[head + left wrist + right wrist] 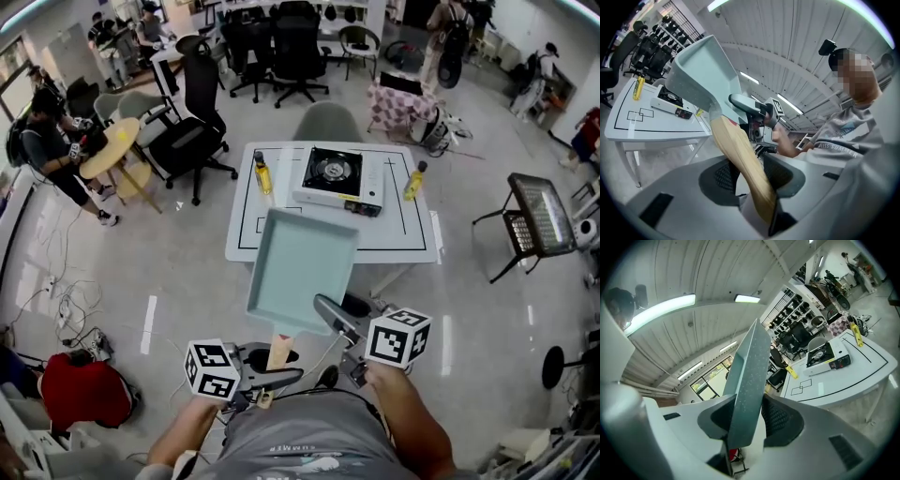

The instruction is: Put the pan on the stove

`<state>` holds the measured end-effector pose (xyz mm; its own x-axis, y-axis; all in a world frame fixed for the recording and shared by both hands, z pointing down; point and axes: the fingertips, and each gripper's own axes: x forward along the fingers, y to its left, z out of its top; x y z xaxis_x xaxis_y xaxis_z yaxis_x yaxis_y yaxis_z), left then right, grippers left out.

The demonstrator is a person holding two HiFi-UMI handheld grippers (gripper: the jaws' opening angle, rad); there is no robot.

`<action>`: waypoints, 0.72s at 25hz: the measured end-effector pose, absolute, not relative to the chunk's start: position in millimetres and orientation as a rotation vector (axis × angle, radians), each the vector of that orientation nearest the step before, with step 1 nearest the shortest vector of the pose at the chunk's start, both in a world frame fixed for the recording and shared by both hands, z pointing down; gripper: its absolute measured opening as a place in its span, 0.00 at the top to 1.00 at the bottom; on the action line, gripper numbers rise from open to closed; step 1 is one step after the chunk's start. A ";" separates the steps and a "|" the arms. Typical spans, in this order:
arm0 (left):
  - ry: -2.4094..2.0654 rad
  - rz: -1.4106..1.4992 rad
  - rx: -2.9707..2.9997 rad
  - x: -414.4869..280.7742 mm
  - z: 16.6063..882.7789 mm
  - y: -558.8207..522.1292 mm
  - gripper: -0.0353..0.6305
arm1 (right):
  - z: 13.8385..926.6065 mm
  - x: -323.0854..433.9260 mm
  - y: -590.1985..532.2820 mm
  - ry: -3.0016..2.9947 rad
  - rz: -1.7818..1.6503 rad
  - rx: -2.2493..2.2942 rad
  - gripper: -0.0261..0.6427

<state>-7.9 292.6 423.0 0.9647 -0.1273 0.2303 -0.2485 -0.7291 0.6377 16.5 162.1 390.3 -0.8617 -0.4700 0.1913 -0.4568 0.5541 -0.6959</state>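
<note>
Left gripper (270, 372) pinching the wooden handle (278, 350) — its end hidden between the jaws, blue-green pan (302, 267) in the air covering the near edge of the white table (412, 234), right gripper (328, 314) pinching its rim, stove (337, 176) on the table, office chairs (202, 103) behind.

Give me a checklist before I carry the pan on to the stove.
1. Left tool shut on handle: ok.
2. Right tool shut on rim of pan: ok.
3. Burner bare: ok.
4. Bottles apart from stove: ok.
5. Pan empty: ok.
6. Pan over stove: not ok, short of the table.
</note>
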 end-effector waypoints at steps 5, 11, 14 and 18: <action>-0.328 0.212 2.386 17.3 421.3 273.4 0.72 | 388.1 35.7 142.0 2.780 -1.227 -0.748 0.73; -0.351 0.220 2.381 37.9 424.3 258.9 0.72 | 391.5 55.4 127.6 2.781 -1.229 -0.722 0.73; -0.341 0.220 2.371 41.5 426.7 252.2 0.72 | 395.3 59.6 120.6 2.771 -1.247 -0.733 0.73; -0.305 0.227 2.351 41.2 434.2 235.9 0.72 | 405.4 60.6 103.6 2.755 -1.276 -0.772 0.73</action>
